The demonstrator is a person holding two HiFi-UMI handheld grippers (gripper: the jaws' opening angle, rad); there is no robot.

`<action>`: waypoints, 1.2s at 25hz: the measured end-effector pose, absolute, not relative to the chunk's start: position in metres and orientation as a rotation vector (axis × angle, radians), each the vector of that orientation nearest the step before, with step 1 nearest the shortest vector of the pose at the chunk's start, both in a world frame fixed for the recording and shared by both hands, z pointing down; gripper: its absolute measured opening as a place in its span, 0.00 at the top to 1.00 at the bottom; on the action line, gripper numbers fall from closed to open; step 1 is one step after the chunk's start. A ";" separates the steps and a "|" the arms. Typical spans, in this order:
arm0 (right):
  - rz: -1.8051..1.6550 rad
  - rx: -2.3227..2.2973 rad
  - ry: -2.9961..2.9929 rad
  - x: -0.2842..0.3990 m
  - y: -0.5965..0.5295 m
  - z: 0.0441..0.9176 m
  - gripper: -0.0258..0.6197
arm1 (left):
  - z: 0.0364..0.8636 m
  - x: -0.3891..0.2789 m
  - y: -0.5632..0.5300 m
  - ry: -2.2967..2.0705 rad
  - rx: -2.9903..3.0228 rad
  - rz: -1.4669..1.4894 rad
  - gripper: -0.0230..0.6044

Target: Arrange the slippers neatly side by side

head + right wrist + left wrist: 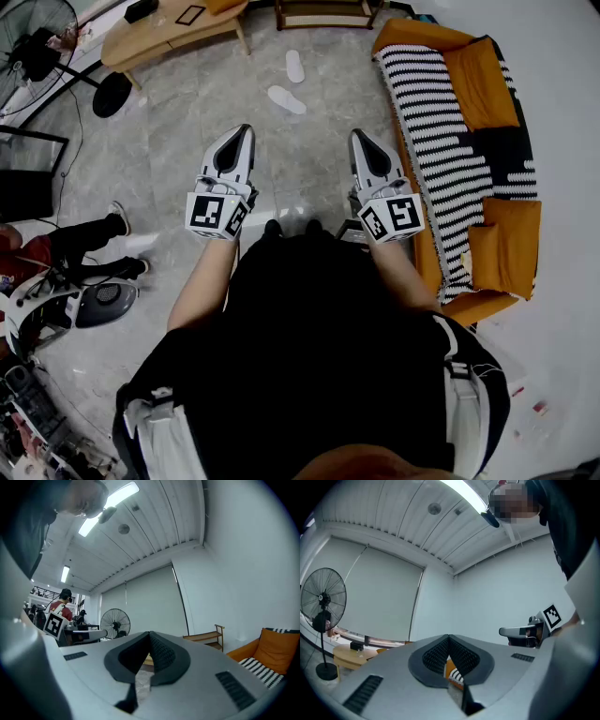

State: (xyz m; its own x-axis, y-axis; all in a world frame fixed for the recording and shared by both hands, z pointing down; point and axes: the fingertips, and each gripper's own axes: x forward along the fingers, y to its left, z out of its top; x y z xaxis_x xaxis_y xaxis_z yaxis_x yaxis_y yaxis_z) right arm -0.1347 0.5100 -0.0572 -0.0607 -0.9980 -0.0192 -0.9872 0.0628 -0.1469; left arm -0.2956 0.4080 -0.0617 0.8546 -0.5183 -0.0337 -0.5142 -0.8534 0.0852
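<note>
Two items matter: the far flat white slipper point(294, 66) and the near flat white slipper point(286, 98), both laid on grey tile floor point(187, 122) left of the orange sofa w/ black-white striped throw point(483, 80), well ahead of both claws. Far one is aligned approx. along the sofa; near one is skewed across, not touching it. Left gripper point(246, 129) and right gripper point(357, 135) are seen shut, empty; left is judged slightly nearer.

Clear floor point(302, 155) at 12 o'clock, right up to the slippers point(286, 98). Big sofa point(469, 141) in the way at 2 o'clock. Wood table point(159, 36) at 11 o'clock, fan base point(112, 94) at 10. Someone's legs point(86, 249) at 9 o'clock.
</note>
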 end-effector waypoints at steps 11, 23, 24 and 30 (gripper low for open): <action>-0.126 -2.033 2.187 -0.138 0.520 -0.065 0.91 | -0.068 -0.302 0.416 -0.812 2.958 -0.077 0.94; -0.087 -2.009 2.184 -0.103 0.549 -0.070 0.91 | -0.065 -0.288 0.431 -0.808 2.944 -0.077 0.94; -0.075 -2.019 2.178 -0.096 0.553 -0.071 0.91 | -0.065 -0.283 0.433 -0.800 2.946 -0.077 0.94; -0.083 -2.051 2.175 -0.062 0.574 -0.060 0.91 | -0.065 -0.255 0.449 -0.762 2.952 -0.074 0.94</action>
